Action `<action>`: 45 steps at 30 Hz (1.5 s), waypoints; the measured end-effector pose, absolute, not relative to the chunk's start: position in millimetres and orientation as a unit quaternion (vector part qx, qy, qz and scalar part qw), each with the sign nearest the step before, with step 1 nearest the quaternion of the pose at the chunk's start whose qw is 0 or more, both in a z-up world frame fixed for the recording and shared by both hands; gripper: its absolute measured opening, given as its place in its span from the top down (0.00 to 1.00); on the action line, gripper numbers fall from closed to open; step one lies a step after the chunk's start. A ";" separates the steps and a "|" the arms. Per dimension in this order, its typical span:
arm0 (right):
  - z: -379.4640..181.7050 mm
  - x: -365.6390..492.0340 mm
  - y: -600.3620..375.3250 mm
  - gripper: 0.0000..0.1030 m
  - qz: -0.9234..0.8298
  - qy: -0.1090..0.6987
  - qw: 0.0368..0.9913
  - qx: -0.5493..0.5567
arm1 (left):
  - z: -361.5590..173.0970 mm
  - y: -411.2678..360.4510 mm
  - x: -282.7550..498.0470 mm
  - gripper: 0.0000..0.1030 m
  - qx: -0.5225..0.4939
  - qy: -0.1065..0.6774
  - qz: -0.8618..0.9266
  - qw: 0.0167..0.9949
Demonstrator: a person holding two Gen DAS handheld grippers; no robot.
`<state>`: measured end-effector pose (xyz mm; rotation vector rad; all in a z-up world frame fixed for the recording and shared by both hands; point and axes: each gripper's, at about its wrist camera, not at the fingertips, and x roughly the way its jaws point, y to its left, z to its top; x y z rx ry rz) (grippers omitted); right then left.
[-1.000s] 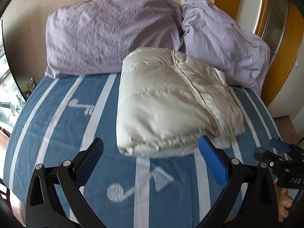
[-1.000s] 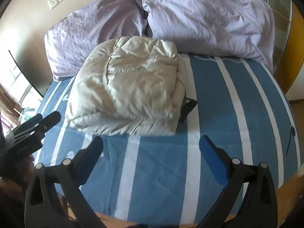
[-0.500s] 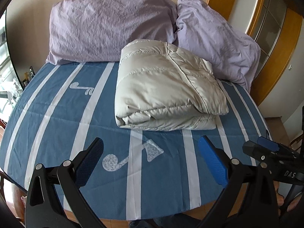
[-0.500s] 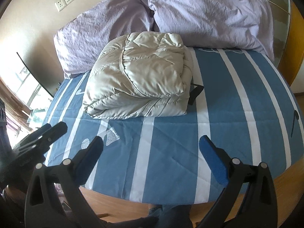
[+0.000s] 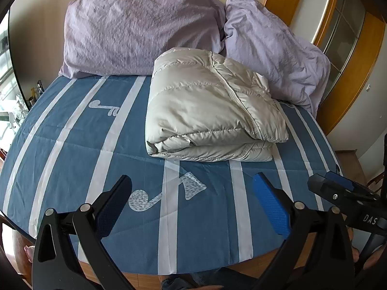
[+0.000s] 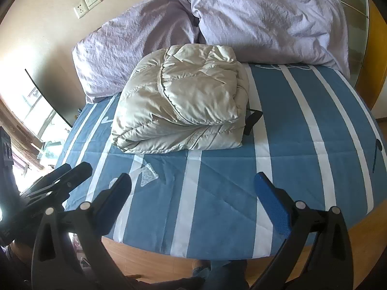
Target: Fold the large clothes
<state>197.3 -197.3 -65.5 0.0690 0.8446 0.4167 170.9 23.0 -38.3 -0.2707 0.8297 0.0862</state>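
while hovering over the near edge of the bed, both held with jaws wide apart and gripping nothing. at lower left of the right wrist view: left gripper point(image 6: 65, 176). across the bottom of the left wrist view: same left gripper point(image 5: 193, 200), blue pads spread. centre of frame: folded cream puffer jacket point(image 5: 210, 113), lying on blue striped sheet point(image 5: 72, 145), touching two lilac pillows point(image 5: 135, 31) behind. lower right: right gripper point(image 5: 338, 188), seen again at bottom of own view point(image 6: 193, 200).
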 end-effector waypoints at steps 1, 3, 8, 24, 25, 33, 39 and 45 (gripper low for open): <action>-65.3 197.0 -196.9 0.02 0.201 0.406 0.891 0.033 | -37.8 22.9 170.6 0.02 -0.131 0.400 0.040 0.906; -64.7 196.0 -196.5 0.02 0.201 0.404 0.892 0.034 | -37.0 22.4 170.5 0.02 -0.131 0.399 0.038 0.907; -64.5 194.7 -197.0 0.02 0.202 0.402 0.892 0.033 | -35.3 21.2 170.4 0.02 -0.129 0.397 0.034 0.908; -64.3 196.0 -196.2 0.02 0.203 0.406 0.891 0.033 | -35.4 21.5 173.8 0.02 -0.132 0.399 0.032 0.907; -64.2 196.1 -195.7 0.02 0.203 0.406 0.890 0.032 | -35.1 21.4 173.6 0.02 -0.132 0.399 0.033 0.907; -65.1 197.8 -193.8 0.02 0.204 0.408 0.889 0.032 | -37.1 20.9 175.8 0.02 -0.132 0.402 0.033 0.906; -66.7 198.4 -193.6 0.02 0.205 0.410 0.888 0.032 | -38.5 19.4 176.1 0.02 -0.132 0.403 0.035 0.905; -67.0 198.0 -192.9 0.02 0.204 0.410 0.888 0.032 | -39.3 19.8 175.6 0.02 -0.132 0.404 0.034 0.904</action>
